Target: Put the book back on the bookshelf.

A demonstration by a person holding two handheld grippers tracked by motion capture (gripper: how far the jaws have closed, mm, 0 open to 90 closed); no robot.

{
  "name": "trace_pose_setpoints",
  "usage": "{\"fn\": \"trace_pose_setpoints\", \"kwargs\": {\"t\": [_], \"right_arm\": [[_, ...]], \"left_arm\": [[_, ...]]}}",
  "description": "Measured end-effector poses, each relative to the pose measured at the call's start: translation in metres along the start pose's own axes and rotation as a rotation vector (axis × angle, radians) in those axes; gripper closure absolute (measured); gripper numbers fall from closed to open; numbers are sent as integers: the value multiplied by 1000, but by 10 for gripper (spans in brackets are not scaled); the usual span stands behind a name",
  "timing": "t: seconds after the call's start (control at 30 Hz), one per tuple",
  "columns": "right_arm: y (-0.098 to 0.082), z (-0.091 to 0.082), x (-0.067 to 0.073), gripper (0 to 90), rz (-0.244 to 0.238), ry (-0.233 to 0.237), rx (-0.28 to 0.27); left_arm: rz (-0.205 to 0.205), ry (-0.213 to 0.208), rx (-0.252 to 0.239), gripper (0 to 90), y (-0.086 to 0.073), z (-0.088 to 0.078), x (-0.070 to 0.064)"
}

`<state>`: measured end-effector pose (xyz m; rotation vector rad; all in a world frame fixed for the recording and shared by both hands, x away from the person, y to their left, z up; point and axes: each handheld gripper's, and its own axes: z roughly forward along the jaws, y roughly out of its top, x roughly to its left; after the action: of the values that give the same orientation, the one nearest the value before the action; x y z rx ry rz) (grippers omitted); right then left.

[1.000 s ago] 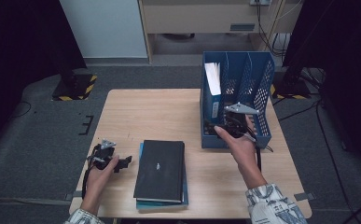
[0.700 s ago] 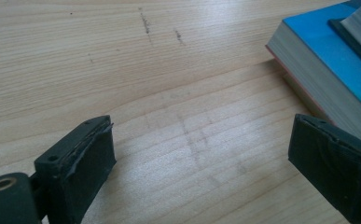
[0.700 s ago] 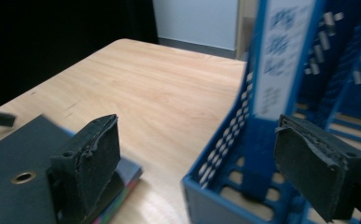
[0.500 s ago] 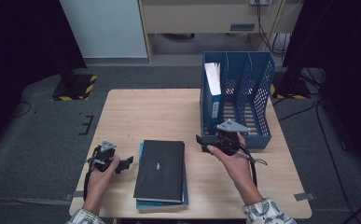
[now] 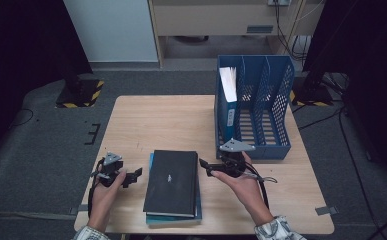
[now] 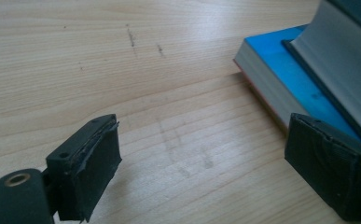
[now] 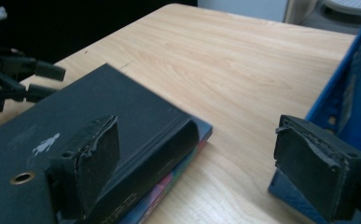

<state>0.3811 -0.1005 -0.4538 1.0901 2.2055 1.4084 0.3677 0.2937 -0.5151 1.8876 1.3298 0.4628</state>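
High view: you sit at a pale wooden table (image 5: 156, 120), a gripper in each hand. Your left gripper (image 5: 133, 175) rests low near the table's front left corner, its jaws pointing right toward a stack of 2 books. The black book (image 5: 173, 181) lies flat on top; the blue book (image 5: 197, 212) beneath it shows as a thin edge along the front and the right side. Your right gripper (image 5: 204, 167) hangs just off the right edge of the black book, jaws pointing left at it, with your right hand (image 5: 241, 185) palm-up beneath it and a cable trailing along your wrist. Just behind that gripper stands a blue file rack (image 5: 276, 107) with 3 slots; the leftmost slot holds an upright blue binder (image 5: 227, 102) with white pages on top.

Left gripper view: the 2 black jaws stand wide apart with bare table (image 6: 169, 70) between them. The blue book (image 6: 281, 60) lies at the right, the black book (image 6: 341, 51) on top of it, close to the right-hand jaw; I cannot tell whether they touch.

Right gripper view: the jaws stand apart with nothing pressed between them, though they have just been closing a little. The black book (image 7: 136, 116) lies in front of the left-hand jaw, with the blue book (image 7: 204, 133) peeking out beneath it. The blue file rack (image 7: 350, 79) rises beside the right-hand jaw. Your left gripper (image 7: 52, 79) appears far off at the upper left.
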Motion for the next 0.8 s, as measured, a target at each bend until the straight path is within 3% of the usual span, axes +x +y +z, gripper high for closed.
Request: {"fn": "trace_pose_setpoints", "kwargs": {"t": [0.13,0.33,0.43,0.57,0.63,0.8], "right_arm": [[-2,1,2,154,9,14,4],[-12,7,10,148,19,47,29],[-16,11,13,142,20,60,51],[-19,16,19,136,14,81,72],[-20,16,22,136,11,95,74],[-22,17,28,134,3,123,88]], "left_arm": [[17,-35,-15,115,2,-5,-10],[32,-51,-65,126,8,-17,-24],[16,-64,-78,140,9,-20,-25],[28,-99,-96,194,12,-27,-32],[33,-138,-100,228,12,-31,-38],[70,-184,-81,325,8,-32,-55]]}}
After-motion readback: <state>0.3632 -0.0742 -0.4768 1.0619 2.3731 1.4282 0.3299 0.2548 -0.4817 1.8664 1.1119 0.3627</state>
